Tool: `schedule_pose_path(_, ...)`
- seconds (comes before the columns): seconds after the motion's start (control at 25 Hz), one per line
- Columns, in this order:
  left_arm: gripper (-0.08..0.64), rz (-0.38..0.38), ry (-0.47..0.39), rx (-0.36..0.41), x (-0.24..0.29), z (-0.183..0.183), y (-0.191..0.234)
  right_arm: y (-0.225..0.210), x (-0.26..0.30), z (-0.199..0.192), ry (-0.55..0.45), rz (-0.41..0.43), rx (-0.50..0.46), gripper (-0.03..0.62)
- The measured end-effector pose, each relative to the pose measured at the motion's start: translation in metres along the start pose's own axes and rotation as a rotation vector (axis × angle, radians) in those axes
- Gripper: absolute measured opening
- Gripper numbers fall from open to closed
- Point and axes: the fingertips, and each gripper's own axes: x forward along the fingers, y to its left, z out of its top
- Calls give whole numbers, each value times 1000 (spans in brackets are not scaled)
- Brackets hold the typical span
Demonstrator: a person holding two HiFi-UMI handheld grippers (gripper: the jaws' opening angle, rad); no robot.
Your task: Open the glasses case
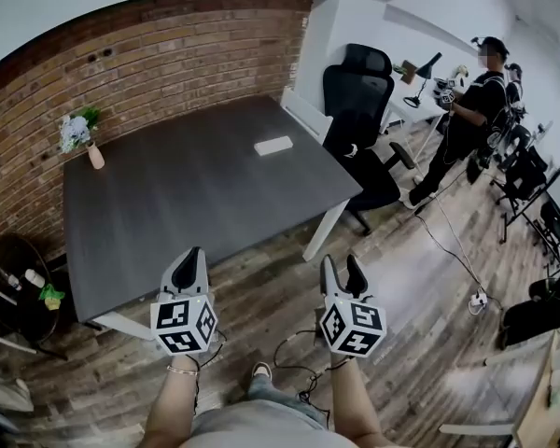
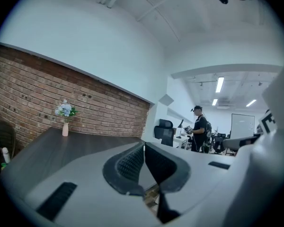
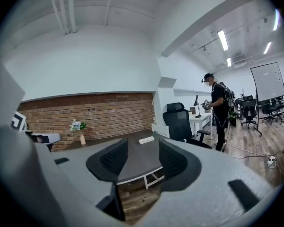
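Note:
The glasses case [image 1: 273, 145] is a flat white box lying on the far right part of the dark grey table [image 1: 168, 222]. The right gripper view shows the case [image 3: 146, 139] small and far off, between the jaws' line of sight. Both grippers hover over the wooden floor, short of the table's near edge and well apart from the case. My left gripper [image 1: 194, 256] has its jaws together with nothing between them; its own view shows the left gripper [image 2: 143, 148] pads meeting at the tip. My right gripper [image 1: 343, 264] stands open and empty, and its own view shows the right gripper [image 3: 143, 151] with a wide gap.
A small vase of flowers [image 1: 94, 155] stands at the table's far left by the brick wall. A black office chair [image 1: 359, 110] sits at the table's right end. A person [image 1: 467, 119] stands farther right. A round side table [image 1: 19, 278] is at left; cables and a power strip [image 1: 477, 299] lie on the floor.

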Motion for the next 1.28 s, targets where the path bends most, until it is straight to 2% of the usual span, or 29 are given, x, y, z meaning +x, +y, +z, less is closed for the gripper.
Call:
schedule_pose_path(0.28,11,-2,4,38,76,2,-55,-65,63,16,4,27,14,202)
schedule_pose_path(0.48,11,8,26,61,111,-1,-71,-88,99,19,11,52,40,202)
schedule_pose_path(0.8,11,40,63,70,186,-19,-51,-114,173,12,19,54,69,202)
schedule_pose_path(0.92,11,49,55,42,232,-19,-49,-132,209,17,21,54,56,201)
schedule_pose_path(1.28,11,113,90,5,381,-19,-36,-151,350,51,69,149,-30,201)
